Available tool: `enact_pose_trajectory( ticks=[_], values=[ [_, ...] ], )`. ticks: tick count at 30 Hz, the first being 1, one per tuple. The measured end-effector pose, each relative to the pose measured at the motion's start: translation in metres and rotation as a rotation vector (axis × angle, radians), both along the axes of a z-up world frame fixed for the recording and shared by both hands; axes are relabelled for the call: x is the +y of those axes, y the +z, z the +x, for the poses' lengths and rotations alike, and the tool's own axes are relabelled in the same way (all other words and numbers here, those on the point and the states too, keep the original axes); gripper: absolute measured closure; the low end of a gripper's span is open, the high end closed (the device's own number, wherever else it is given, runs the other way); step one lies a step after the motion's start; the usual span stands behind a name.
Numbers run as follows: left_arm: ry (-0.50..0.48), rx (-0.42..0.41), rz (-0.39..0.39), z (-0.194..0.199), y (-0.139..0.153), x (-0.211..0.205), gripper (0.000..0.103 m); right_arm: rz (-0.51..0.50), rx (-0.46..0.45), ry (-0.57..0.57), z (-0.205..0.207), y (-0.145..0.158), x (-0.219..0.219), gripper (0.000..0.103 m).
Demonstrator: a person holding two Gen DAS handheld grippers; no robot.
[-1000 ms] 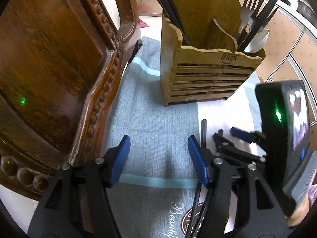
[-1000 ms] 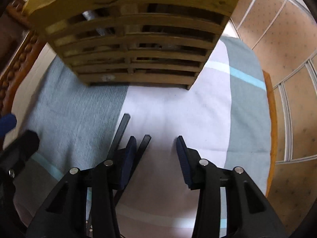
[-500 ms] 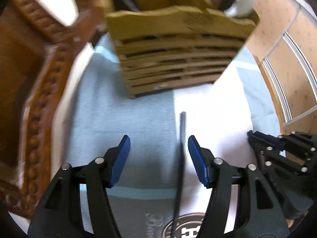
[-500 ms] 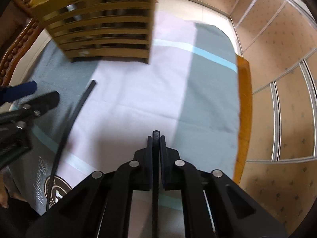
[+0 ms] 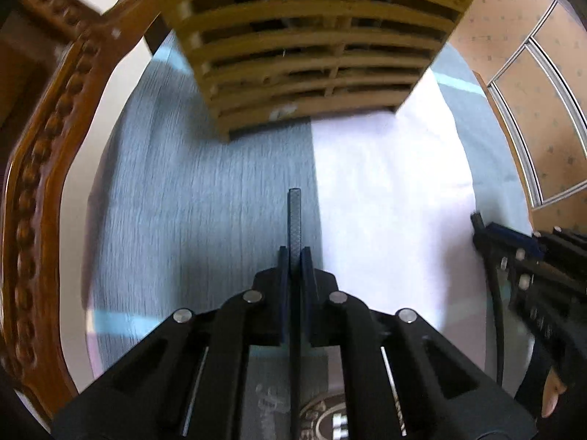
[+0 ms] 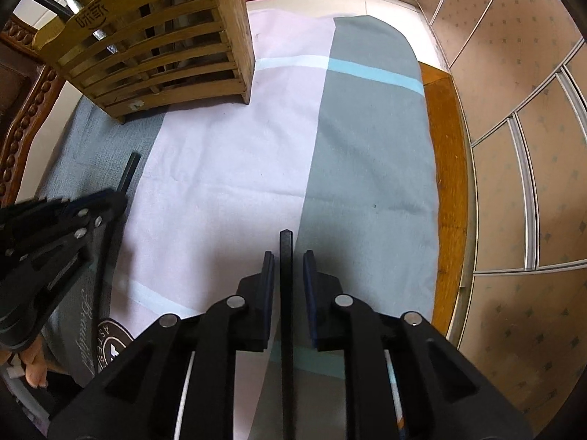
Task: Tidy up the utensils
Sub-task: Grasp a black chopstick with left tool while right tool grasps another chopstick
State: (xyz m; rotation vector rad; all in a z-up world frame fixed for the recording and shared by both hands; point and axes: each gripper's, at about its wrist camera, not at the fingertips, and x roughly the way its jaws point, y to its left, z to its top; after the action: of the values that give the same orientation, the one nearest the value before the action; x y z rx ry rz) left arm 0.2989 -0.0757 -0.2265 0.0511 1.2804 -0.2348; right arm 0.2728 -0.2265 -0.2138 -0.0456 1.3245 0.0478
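Plainly the weak point is the grip on each thin stick: the left gripper [image 5: 293, 253] is closing its jaws on a black chopstick [image 5: 294, 216], the pads pinching it near its upper end so only a short stub shows beyond them, while the rest runs back under the gripper over the grey cloth [image 5: 183, 201]. The right gripper [image 6: 288, 256] has a second chopstick [image 6: 286, 245] between its pads, yet a sliver of cloth seems to show on either side, so they look narrowly spread rather than pressed onto it. If that is so, any lift would probably leave the stick behind or let it swing and drop. A smooth, narrow stick pinched so near one end may also pivot in the pads, and a tilted stick would likely catch on the rim or slats of the wooden holder [image 6: 157, 55] instead of sliding into a compartment. The two grippers work near each other, so a careless swing could knock them together
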Motion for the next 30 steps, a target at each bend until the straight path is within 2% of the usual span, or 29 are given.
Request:
enact_pose_trajectory(
  ticks=[2, 5, 7, 8, 11, 13, 23, 30],
  values=[
    [-0.011, 0.017, -0.003, -0.011, 0.000, 0.002, 0.096, 0.008, -0.002, -0.015, -0.017, 0.000, 0.011, 0.096],
    [-0.046, 0.032, -0.017, -0.026, 0.001, 0.001, 0.096, 0.028, 0.015, -0.035, -0.023, 0.000, 0.002, 0.096],
    [-0.067, 0.010, -0.032, -0.033, 0.006, 0.000, 0.096, 0.034, 0.032, -0.024, -0.029, 0.003, 0.001, 0.096],
    [-0.069, -0.002, -0.038, -0.032, 0.008, 0.001, 0.093, 0.038, 0.036, -0.016, -0.026, 0.003, 0.002, 0.096],
    [-0.039, -0.020, -0.066, -0.024, 0.014, 0.007, 0.071, 0.025, 0.021, -0.009, -0.026, 0.012, 0.002, 0.090],
    [-0.015, -0.008, -0.063, -0.018, 0.013, 0.007, 0.070, 0.017, 0.007, -0.022, -0.023, 0.017, -0.001, 0.084],
    [-0.046, 0.026, 0.007, -0.005, -0.003, -0.017, 0.066, 0.005, 0.051, 0.019, -0.013, 0.007, 0.005, 0.084],
    [-0.041, 0.025, 0.010, 0.005, -0.003, -0.005, 0.063, -0.017, 0.086, 0.028, -0.001, -0.006, 0.009, 0.084]
  ],
)
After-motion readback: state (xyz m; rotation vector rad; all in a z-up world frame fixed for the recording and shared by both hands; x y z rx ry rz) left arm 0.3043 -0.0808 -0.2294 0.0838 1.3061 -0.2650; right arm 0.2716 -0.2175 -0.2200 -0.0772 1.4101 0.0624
